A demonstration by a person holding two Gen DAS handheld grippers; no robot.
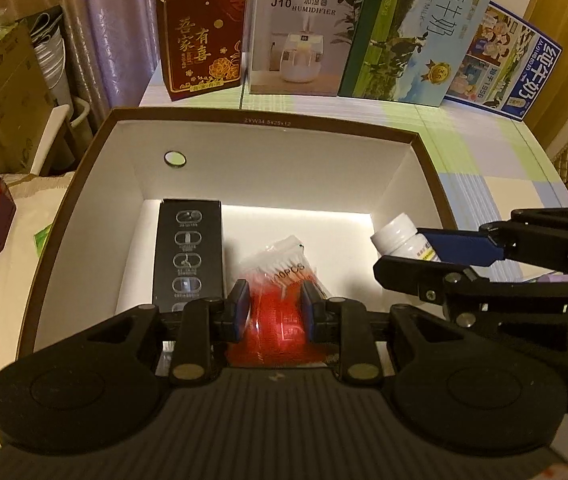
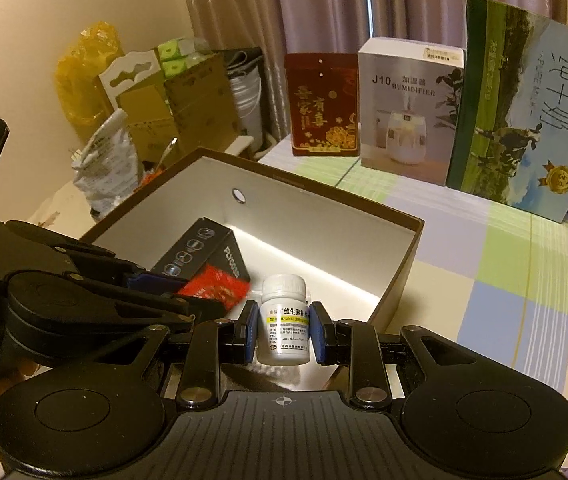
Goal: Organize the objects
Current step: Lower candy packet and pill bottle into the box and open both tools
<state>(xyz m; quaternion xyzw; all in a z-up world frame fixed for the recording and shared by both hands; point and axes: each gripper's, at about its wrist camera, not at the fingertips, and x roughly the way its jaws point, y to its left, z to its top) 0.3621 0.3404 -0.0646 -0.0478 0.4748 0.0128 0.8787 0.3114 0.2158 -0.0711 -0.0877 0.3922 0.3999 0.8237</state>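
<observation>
Over the checked worktop (image 2: 504, 280), the brown white-lined cardboard box (image 1: 268, 122) lies open just below both grippers: left gripper (image 1: 275, 312) clamped on a red cotton-swab packet (image 1: 280, 276), right gripper (image 2: 283, 330) clamped on an upright white pill bottle (image 2: 284, 320), nearer the box's right wall.

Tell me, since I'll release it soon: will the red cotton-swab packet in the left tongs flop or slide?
The red plastic cotton-swab packet probably flops: its film bulges between the left tongs. Glossy wrap suggests some slipperiness. It looks light.
</observation>
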